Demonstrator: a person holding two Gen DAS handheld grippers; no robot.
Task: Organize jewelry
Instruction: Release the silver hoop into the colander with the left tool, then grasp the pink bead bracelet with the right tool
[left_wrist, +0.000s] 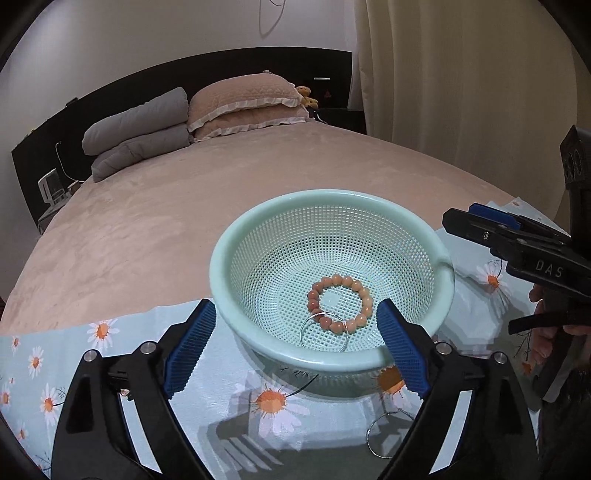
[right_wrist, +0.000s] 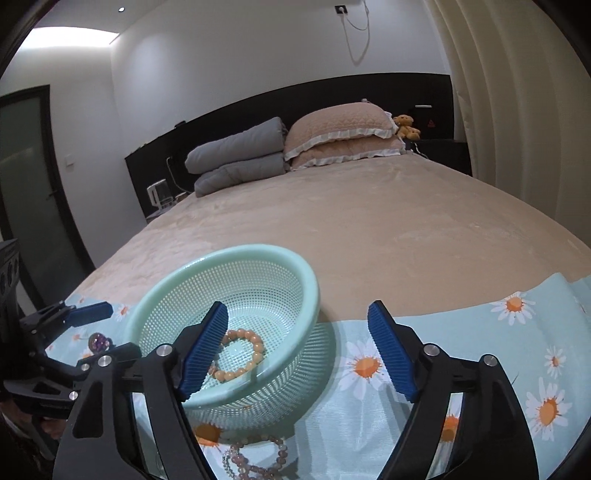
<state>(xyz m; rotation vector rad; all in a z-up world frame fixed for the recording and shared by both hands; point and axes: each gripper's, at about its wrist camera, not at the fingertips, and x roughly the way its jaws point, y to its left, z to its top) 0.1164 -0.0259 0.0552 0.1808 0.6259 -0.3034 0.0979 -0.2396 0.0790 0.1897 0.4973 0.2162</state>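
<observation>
A mint green mesh basket (left_wrist: 229, 254) (right_wrist: 310, 284) stands on a daisy-print cloth (left_wrist: 229, 398) (right_wrist: 480, 332) on the bed. An orange bead bracelet (left_wrist: 340, 282) (right_wrist: 255, 339) and a thin silver ring bangle (left_wrist: 306, 332) lie inside it. My left gripper (left_wrist: 295, 347) is open and empty just in front of the basket. My right gripper (right_wrist: 299, 354) is open and empty beside the basket's right rim. A second silver bangle (left_wrist: 373, 432) lies on the cloth by my left gripper. A pale pink bead bracelet (right_wrist: 255, 458) lies on the cloth below the basket. A purple bead piece (right_wrist: 99, 340) lies left of it.
The beige bed cover (left_wrist: 229, 184) stretches beyond the cloth. Grey folded quilts (left_wrist: 136, 129) and pink pillows (left_wrist: 247, 99) sit at the black headboard. A curtain (left_wrist: 461, 74) hangs on the right. The right gripper's body (left_wrist: 535, 258) shows at the left wrist view's right edge.
</observation>
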